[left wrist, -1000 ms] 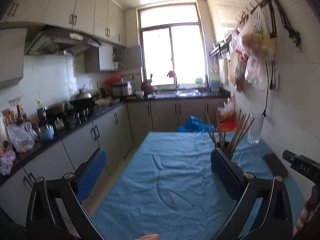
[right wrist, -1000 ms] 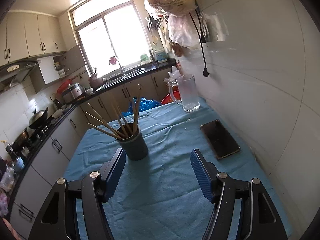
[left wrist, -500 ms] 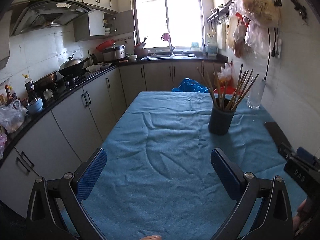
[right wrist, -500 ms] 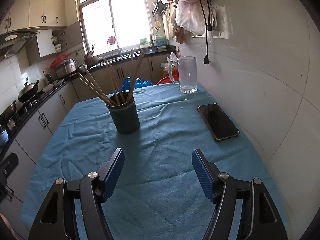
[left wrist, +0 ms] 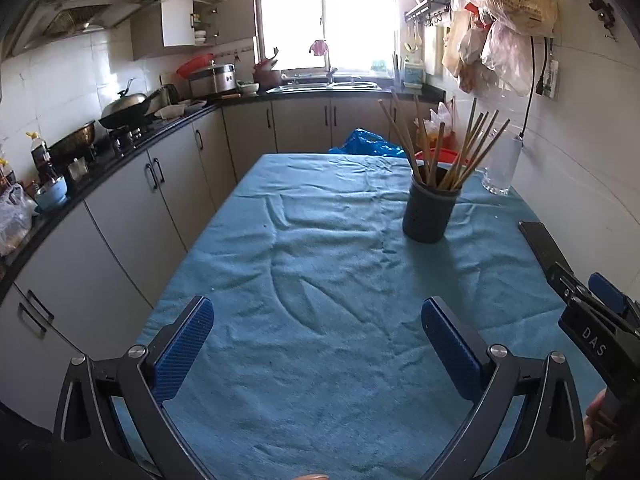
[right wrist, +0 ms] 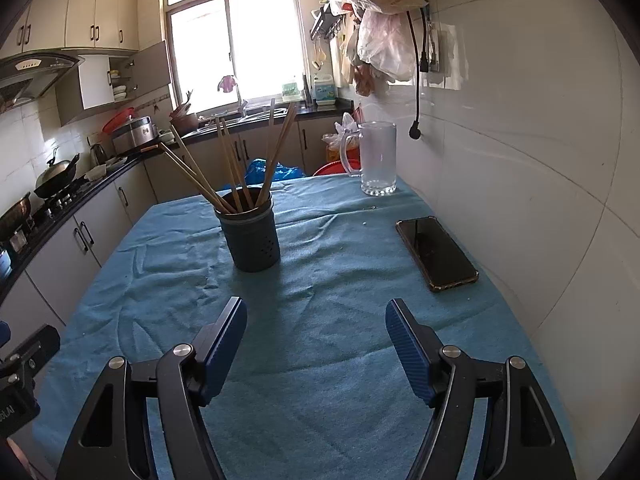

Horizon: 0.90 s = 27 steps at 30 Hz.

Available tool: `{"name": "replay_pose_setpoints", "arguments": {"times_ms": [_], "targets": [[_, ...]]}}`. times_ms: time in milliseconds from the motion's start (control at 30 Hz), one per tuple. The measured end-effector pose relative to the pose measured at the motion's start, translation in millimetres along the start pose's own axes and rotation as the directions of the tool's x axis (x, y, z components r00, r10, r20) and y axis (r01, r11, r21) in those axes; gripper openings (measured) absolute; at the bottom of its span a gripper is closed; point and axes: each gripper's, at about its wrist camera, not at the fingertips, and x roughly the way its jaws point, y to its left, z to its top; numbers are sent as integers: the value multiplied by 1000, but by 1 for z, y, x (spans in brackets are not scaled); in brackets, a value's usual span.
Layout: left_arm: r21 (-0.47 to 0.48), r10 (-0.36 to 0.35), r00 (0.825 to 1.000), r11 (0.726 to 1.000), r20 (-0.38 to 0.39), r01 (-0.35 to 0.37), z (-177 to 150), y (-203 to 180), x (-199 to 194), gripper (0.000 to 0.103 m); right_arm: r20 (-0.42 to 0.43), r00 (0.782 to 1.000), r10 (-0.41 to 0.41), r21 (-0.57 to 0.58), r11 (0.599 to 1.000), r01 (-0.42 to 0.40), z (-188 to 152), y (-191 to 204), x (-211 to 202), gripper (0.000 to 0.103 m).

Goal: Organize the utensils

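A dark holder (right wrist: 251,236) at frame centre on the blue-clothed desk (right wrist: 320,360) contains upright wooden chopsticks (right wrist: 236,168); an empty glass mug (right wrist: 376,158) stands at upper right. Both the left tool (left wrist: 318,344) and right tool (right wrist: 316,346) are spread, gripping nothing. Compared with earlier, the holder appears lower in frame.

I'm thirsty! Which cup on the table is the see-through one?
The glass mug with a handle, standing by the wall. The other, the dark holder, is solid and full of chopsticks.
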Motion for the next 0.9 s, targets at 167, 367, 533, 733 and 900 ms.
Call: {"name": "replay_pose_setpoints", "arguments": {"times_ms": [167, 367, 533, 733, 900], "targets": [[1, -14, 1000, 1000, -10, 14, -3, -1, 2, 103, 4, 1000, -15, -27, 1000, 15, -2, 6, -1, 77], [-3, -25, 1000, 1000, -16, 25, -6, 1, 2, 103, -7, 1000, -17, -53, 998, 17, -6, 14, 1, 77], [-10, -31, 999, 999, -15, 31, -8, 5, 1, 103, -9, 1000, -15, -67, 998, 15, -8, 19, 0, 78], [-17, -48, 999, 999, -22, 47, -10, 6, -1, 103, -12, 1000, -15, -65, 998, 14, -10, 21, -2, 78], [-11, -66, 998, 998, -20, 66, -12, 3, -5, 103, -13, 1000, -27, -57, 998, 26, -12, 19, -6, 78]]}}
